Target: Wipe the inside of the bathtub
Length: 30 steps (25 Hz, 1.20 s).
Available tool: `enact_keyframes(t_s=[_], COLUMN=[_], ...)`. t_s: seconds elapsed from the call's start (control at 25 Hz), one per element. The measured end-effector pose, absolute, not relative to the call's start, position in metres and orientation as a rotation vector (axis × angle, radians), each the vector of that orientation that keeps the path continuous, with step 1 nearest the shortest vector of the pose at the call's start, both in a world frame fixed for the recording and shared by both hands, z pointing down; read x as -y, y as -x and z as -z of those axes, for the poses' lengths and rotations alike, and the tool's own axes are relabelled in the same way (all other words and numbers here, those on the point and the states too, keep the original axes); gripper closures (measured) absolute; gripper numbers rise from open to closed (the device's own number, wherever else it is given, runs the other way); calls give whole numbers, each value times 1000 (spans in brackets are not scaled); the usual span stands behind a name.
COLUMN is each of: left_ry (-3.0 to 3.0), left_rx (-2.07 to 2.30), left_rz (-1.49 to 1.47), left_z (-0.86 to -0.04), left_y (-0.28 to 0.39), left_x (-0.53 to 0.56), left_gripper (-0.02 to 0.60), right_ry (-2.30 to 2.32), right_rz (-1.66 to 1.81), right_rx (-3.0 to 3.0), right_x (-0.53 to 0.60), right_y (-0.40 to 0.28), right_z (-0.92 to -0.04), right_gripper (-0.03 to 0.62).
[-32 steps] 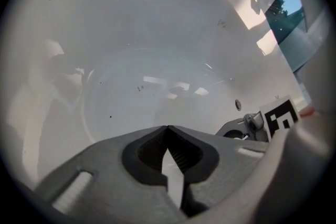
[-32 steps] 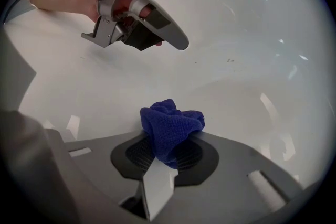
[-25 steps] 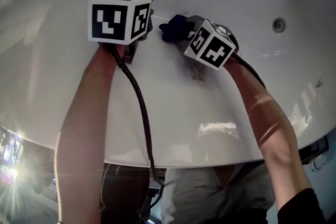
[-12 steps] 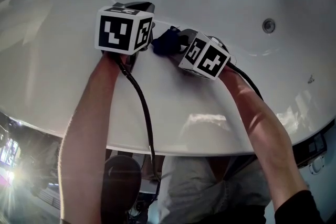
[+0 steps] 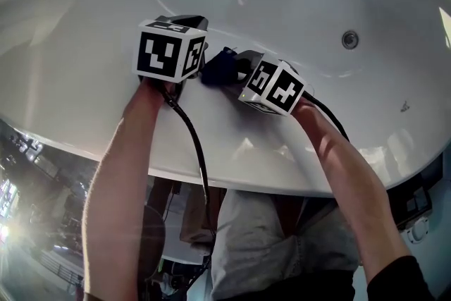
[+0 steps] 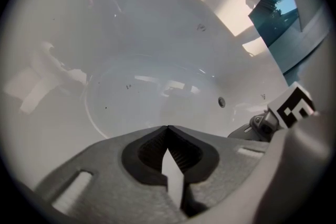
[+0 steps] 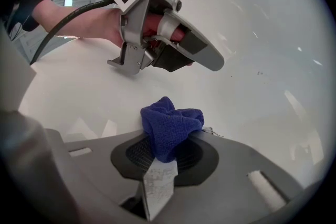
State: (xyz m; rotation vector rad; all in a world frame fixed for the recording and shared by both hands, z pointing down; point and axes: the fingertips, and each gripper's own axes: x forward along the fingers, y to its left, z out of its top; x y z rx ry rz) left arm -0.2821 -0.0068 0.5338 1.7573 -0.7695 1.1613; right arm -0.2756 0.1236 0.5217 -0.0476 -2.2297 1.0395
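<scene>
The white bathtub [image 5: 296, 3] fills the head view, its near rim [image 5: 232, 166] just in front of the person. My right gripper [image 5: 229, 70] is shut on a bunched blue cloth [image 5: 218, 67], which sticks out past the jaws [image 7: 170, 128] just above the tub's inner wall. Just left of the cloth, my left gripper [image 5: 190, 46] is shut with nothing between its pads [image 6: 167, 150]. It shows in the right gripper view as a grey body [image 7: 173, 50] with a marker cube. The tub floor [image 6: 157, 92] lies ahead of the left gripper.
A round metal fitting [image 5: 349, 39] sits in the tub's right inner wall and shows small in the left gripper view as the same fitting [image 6: 221, 103]. A black cable [image 5: 194, 144] runs from the left gripper over the rim. A window [image 6: 278, 13] lies beyond the tub.
Both grippers with the blue cloth have shifted a little left and farther in over the tub wall. The head view has tilted, showing more below the rim.
</scene>
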Motion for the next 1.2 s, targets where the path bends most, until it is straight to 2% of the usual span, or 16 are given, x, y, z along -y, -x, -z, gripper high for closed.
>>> enact_keyframes(t_s=[1.2], left_ry=[-1792], left_rx=[825], left_rz=[-1165], left_z=[-417], left_y=[267], left_x=[-13], left_gripper=[578], right_ry=[54], right_rz=[-1113], right_rx=[2356], right_x=[-162], right_y=[257], right_z=[-371], right_gripper=[514])
